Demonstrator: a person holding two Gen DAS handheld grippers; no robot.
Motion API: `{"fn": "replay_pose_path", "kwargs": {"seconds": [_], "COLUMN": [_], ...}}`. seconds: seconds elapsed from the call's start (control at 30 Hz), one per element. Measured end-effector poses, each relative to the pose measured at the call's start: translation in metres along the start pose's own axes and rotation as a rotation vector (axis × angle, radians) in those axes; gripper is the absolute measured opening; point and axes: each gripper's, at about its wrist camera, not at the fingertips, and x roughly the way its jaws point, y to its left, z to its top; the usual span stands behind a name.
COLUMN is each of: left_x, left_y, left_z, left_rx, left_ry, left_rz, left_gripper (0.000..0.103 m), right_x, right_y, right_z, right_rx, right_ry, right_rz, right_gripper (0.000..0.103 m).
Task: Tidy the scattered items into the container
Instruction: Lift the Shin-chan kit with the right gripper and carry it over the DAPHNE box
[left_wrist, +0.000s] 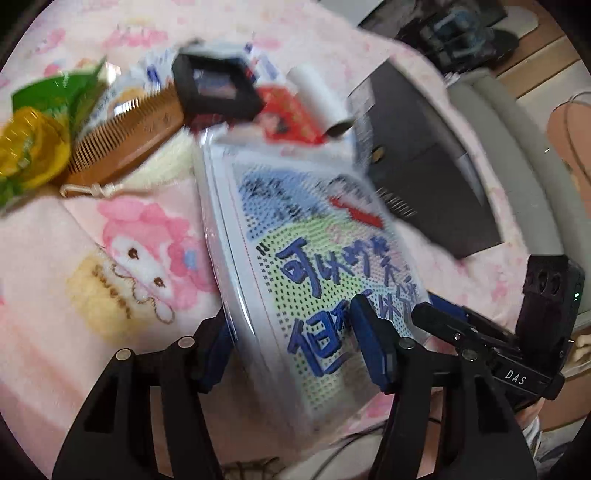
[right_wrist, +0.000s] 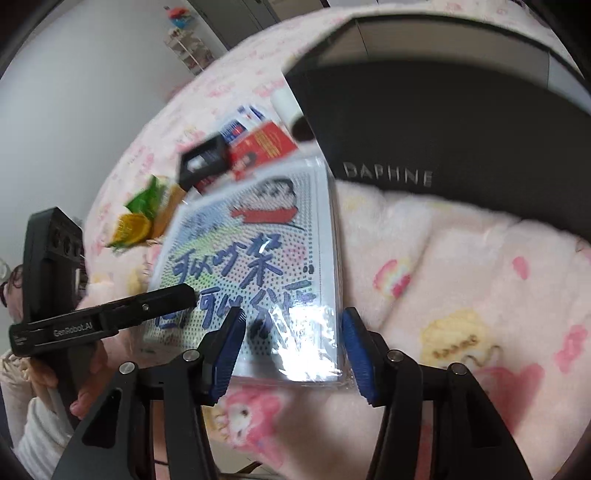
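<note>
We pinch the wrapped bead kit (left_wrist: 314, 266) between left gripper (left_wrist: 295, 350) and right gripper (right_wrist: 291, 354); the black box (right_wrist: 443, 129) ahead holds nothing visible; comb (left_wrist: 125, 136), snacks beyond, still scattered on bed.

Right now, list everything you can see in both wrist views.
wrapped pack: one, white, blue writing, between both grippers
box: one, black, beyond pack
comb: one, brown, left of pack
snack packets: count unclear, green and yellow, beside comb
frame: one, black, behind comb
carton: one, red, behind pack
sachets: several, blue-white, behind frame
roll: one, white, by box
blanket: one, pink, underneath
left gripper: one, black, clamping pack
right gripper: one, same, pack between pads, grip unclear
</note>
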Motion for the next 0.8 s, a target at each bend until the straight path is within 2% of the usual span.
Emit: {"fn": "replay_pose_path", "kwargs": {"seconds": [0.17, 0.27, 0.33, 0.43, 0.5, 0.67, 0.8], "left_x": [-0.039, -0.058, -0.066, -0.065, -0.064, -0.062, -0.056], "left_y": [-0.028, -0.05, -0.066, -0.077, -0.079, -0.087, -0.1], "left_z": [0.006, 0.011, 0.016, 0.019, 0.02, 0.018, 0.029], "left_rx": [0.034, 0.066, 0.089, 0.091, 0.077, 0.074, 0.092], "left_ry": [-0.075, -0.091, -0.105, -0.109, -0.102, -0.113, -0.106], "left_rz": [-0.011, -0.05, -0.061, -0.038, -0.03, -0.041, -0.049], "left_gripper": [0.06, 0.054, 0.054, 0.053, 0.052, 0.052, 0.052], "right_x": [-0.04, -0.06, -0.07, -0.075, -0.074, -0.086, -0.097], "right_y": [0.017, 0.021, 0.025, 0.023, 0.016, 0.008, 0.002], "right_z": [0.006, 0.012, 0.016, 0.019, 0.019, 0.017, 0.024], "right_rx": [-0.04, -0.026, -0.027, -0.025, -0.001, -0.006, -0.021], "right_ry": [-0.069, -0.113, -0.137, -0.16, -0.154, -0.164, -0.186], "right_rz": [0.055, 0.146, 0.191, 0.196, 0.211, 0.225, 0.223], "right_gripper": [0.048, 0.048, 0.048, 0.048, 0.044, 0.044, 0.044]}}
